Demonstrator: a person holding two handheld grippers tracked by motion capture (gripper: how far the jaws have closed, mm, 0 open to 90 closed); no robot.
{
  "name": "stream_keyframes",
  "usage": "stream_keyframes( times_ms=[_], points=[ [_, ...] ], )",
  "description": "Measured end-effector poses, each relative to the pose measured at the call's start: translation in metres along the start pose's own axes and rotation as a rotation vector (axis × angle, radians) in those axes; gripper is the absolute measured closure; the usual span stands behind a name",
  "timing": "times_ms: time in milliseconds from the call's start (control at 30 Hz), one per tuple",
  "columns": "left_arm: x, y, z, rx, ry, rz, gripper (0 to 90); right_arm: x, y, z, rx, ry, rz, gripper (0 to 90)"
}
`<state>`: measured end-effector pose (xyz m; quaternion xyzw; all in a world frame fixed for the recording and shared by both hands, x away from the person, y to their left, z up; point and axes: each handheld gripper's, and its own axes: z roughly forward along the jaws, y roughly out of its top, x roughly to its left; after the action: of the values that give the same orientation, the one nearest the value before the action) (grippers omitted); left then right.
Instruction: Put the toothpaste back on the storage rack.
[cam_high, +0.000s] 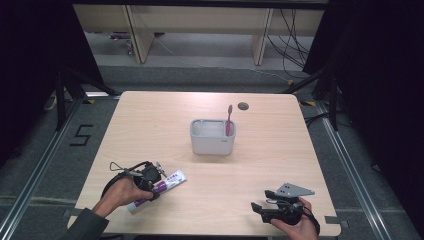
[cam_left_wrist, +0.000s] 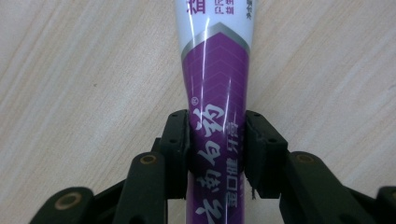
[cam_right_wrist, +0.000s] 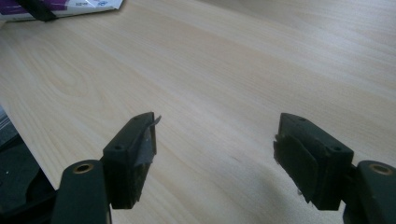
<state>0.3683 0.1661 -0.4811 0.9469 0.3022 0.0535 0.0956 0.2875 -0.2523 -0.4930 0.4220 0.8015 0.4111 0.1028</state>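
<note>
My left tool (cam_left_wrist: 217, 140) pinches the purple-and-white tube (cam_left_wrist: 215, 88) lying at the near left of the table (cam_high: 260, 160), my right tool (cam_right_wrist: 215, 158) rests spread at the near right, and a grey bin (cam_high: 212, 137) holding a toothbrush (cam_high: 229, 120) stands mid-table.

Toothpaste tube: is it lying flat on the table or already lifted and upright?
Lying flat. The toothpaste tube rests lengthwise on the table, and the left gripper has both pads pressed against its purple sides.

High view overhead; claw views close, low; all share table (cam_high: 260, 150)
</note>
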Motion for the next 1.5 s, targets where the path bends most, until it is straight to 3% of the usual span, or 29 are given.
stream_keyframes(
  times_ms=[200,400,467,533,600,667,733,767,800,967,1000,1033,1133,1233,1267,1400,1500],
  points=[
    [-0.002,0.000,-0.002,-0.011,0.023,0.051,67.2,0.000,0.000,0.000,0.005,0.009,0.000,30.1],
    [-0.001,-0.002,-0.004,-0.067,0.028,0.058,69.8,0.000,0.001,-0.001,-0.005,-0.001,0.009,30.4],
    [0.000,-0.003,-0.008,-0.090,0.030,0.053,70.1,-0.003,0.000,0.000,-0.018,-0.012,-0.024,30.5],
    [0.002,-0.003,-0.013,-0.108,0.025,0.044,70.3,-0.002,0.000,-0.001,-0.008,-0.006,0.000,30.5],
    [0.005,-0.003,-0.019,-0.126,0.021,0.040,70.4,-0.003,0.000,0.000,-0.019,-0.013,-0.025,30.5],
    [0.007,-0.004,-0.025,-0.162,0.039,0.031,70.6,-0.002,0.000,-0.001,-0.013,-0.009,-0.001,30.5],
    [0.010,-0.005,-0.031,-0.197,0.043,0.025,70.7,-0.003,0.000,0.000,-0.017,-0.013,-0.022,30.5],
    [0.012,-0.006,-0.034,-0.223,0.042,0.012,70.7,-0.001,0.000,-0.001,-0.007,-0.003,0.006,30.5],
    [0.013,-0.007,-0.036,-0.252,0.039,-0.006,70.8,-0.003,0.000,0.000,-0.018,-0.013,-0.024,30.5],
    [0.018,-0.010,-0.045,-0.377,0.045,-0.028,70.9,-0.003,0.000,0.000,-0.018,-0.015,-0.024,30.5],
    [0.018,-0.011,-0.046,-0.406,0.052,-0.044,70.9,-0.002,0.000,-0.001,-0.007,-0.010,0.005,30.5],
    [0.019,-0.011,-0.047,-0.431,0.060,-0.038,70.9,-0.003,0.000,-0.001,-0.019,-0.019,-0.022,30.5],
    [0.023,-0.012,-0.051,-0.532,0.054,-0.075,70.9,-0.004,0.000,-0.001,-0.019,-0.019,-0.022,30.5],
    [0.025,-0.011,-0.054,-0.575,0.059,-0.087,70.9,-0.003,0.000,0.000,-0.007,0.002,0.000,30.5],
    [0.025,-0.011,-0.055,-0.597,0.060,-0.090,70.9,-0.004,0.001,-0.001,-0.013,-0.019,-0.017,30.5],
    [0.026,-0.007,-0.059,-0.690,0.053,-0.126,70.8,-0.003,0.000,-0.001,-0.015,-0.017,0.006,30.5],
    [0.027,-0.004,-0.063,-0.748,0.038,-0.157,70.8,-0.004,0.001,-0.001,-0.020,-0.021,-0.011,30.5]
  ],
)
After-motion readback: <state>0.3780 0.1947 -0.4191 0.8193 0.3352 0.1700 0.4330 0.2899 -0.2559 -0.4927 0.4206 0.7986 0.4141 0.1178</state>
